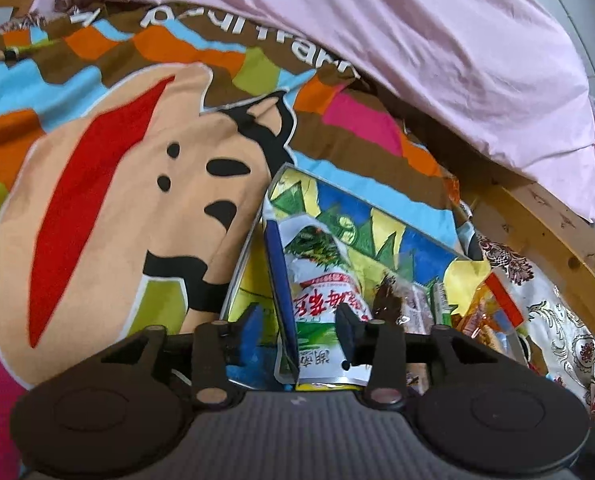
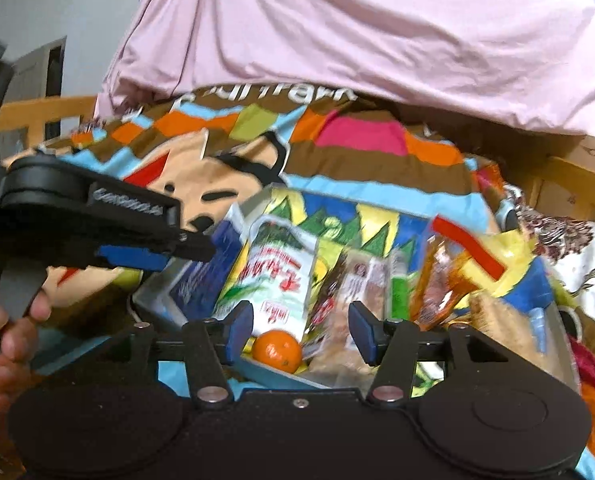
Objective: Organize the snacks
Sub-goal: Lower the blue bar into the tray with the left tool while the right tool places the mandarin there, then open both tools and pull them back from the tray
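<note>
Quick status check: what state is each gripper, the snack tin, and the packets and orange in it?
left gripper: open, straddling the blue packet's edge
right gripper: open, holding nothing
tin: lid off, packed with snacks
blue packet: standing on edge
white-green packet: upright
orange: loose at the tin's near edge

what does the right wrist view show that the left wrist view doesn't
Only the right wrist view shows a small round orange fruit in the tin, the left gripper seen from the side, and the person's hand gripping its handle.

Only the left wrist view shows the left gripper's own blue-padded fingers standing apart around the dark blue flat packet.

Both show the colourful rectangular snack tin, the white-and-green snack bag, the cartoon patchwork blanket and the pink sheet.
</note>
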The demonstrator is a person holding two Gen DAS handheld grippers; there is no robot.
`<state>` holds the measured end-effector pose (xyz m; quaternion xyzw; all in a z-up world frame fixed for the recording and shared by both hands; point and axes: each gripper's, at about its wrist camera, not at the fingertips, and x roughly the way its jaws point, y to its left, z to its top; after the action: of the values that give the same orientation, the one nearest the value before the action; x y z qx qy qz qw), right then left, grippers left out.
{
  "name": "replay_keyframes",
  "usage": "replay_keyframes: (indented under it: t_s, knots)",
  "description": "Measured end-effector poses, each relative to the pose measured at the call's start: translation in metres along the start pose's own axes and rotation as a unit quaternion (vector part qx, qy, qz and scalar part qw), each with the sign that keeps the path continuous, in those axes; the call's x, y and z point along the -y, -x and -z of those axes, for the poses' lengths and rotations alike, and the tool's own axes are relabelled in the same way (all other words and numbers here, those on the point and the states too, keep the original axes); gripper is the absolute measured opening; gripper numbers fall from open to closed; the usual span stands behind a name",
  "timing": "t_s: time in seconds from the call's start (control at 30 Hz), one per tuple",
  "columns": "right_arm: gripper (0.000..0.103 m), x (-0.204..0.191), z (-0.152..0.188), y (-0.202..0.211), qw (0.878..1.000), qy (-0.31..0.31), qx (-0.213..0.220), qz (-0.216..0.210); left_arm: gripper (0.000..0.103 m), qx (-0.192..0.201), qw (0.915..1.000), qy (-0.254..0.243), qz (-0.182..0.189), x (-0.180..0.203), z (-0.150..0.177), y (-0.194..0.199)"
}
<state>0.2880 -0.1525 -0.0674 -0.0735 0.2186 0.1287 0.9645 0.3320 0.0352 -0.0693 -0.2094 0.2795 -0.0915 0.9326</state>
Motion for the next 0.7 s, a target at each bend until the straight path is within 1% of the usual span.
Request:
replay_keyframes:
  t_s: [0.07, 0.17, 0.23, 0.37, 0.47, 0.5, 0.57, 0.7]
  knots:
    - [0.065, 0.005, -0.006, 0.010, 1.000, -0.011, 0.011, 0.004, 0.055, 0.007, 1.0000, 0.001, 0.001, 0.002, -0.003, 0.010]
    - [0.072, 0.013, -0.016, 0.028, 0.999, -0.030, 0.029, 0.008, 0.063, 0.017, 0.9999, 0.001, 0.001, 0.008, -0.007, 0.027]
    - [0.075, 0.018, -0.021, 0.041, 0.998, -0.038, 0.040, 0.012, 0.069, 0.024, 0.9997, -0.002, -0.001, 0.012, -0.009, 0.040]
    - [0.084, 0.026, -0.029, 0.069, 0.997, -0.051, 0.063, 0.019, 0.085, 0.045, 0.9987, -0.023, -0.006, 0.025, -0.010, 0.069]
    - [0.087, 0.030, -0.032, 0.090, 0.995, -0.056, 0.077, 0.021, 0.091, 0.064, 0.9967, -0.049, -0.014, 0.038, -0.008, 0.091]
    - [0.088, 0.032, -0.033, 0.097, 0.995, -0.058, 0.082, 0.022, 0.094, 0.068, 0.9962, -0.053, -0.016, 0.041, -0.007, 0.097]
    - [0.091, 0.033, -0.033, 0.110, 0.994, -0.059, 0.089, 0.024, 0.097, 0.076, 0.9953, -0.057, -0.019, 0.047, -0.005, 0.110]
    - [0.093, 0.036, -0.033, 0.136, 0.992, -0.062, 0.103, 0.027, 0.101, 0.090, 0.9933, -0.068, -0.028, 0.056, 0.003, 0.135]
